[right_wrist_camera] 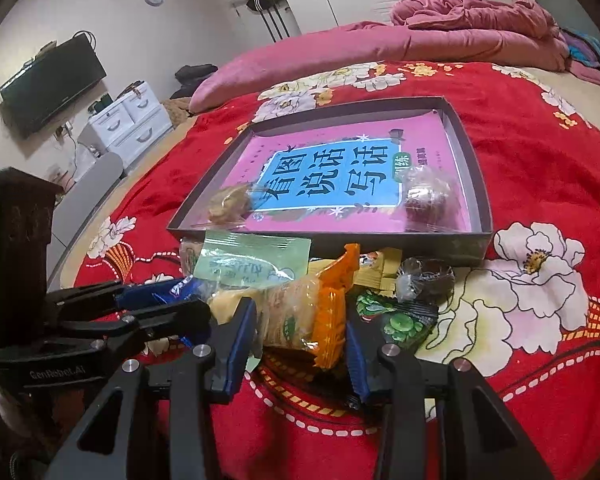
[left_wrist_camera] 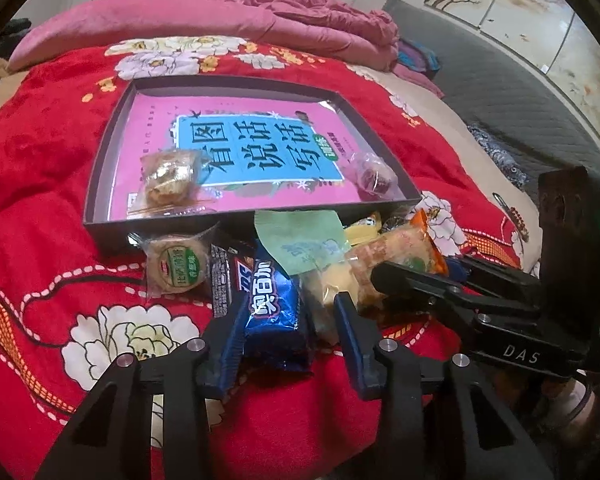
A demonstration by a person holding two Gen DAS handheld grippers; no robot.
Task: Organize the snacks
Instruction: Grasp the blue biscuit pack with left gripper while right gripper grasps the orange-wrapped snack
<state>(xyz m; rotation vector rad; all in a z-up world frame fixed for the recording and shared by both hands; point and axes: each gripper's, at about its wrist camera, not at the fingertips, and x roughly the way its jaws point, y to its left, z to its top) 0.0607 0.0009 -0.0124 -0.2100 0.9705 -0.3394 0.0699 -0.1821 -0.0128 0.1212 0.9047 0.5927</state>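
The left gripper [left_wrist_camera: 288, 320] had its two blue-padded fingers [left_wrist_camera: 350, 332] astride a blue wafer pack [left_wrist_camera: 274, 312]; the left pad lay against the pack's edge, while a gap showed between the pack and the right pad, so the jaws stood loose about it rather than clenched. The pack lay on the red floral blanket [left_wrist_camera: 60, 208], at the near end of a heap of snacks just in front of a shallow dark tray [left_wrist_camera: 100, 168].

The right gripper [right_wrist_camera: 300, 340] straddled an orange-ended cracker pack [right_wrist_camera: 300, 312], one pad [right_wrist_camera: 240, 336] touching its left side and the other by its orange end; whether they pressed it I could not tell.

Beside the wafer pack lay a round green-labelled biscuit [left_wrist_camera: 176, 266], and behind it a pale green packet [left_wrist_camera: 300, 240]. A green-patterned sachet [right_wrist_camera: 400, 320] and a dark wrapped sweet [right_wrist_camera: 424, 276] lay right of the cracker pack.

In the tray, on a pink book [right_wrist_camera: 340, 168], sat two wrapped snacks: a gold one [left_wrist_camera: 168, 180] at the near left and a reddish one [left_wrist_camera: 374, 178] at the near right.
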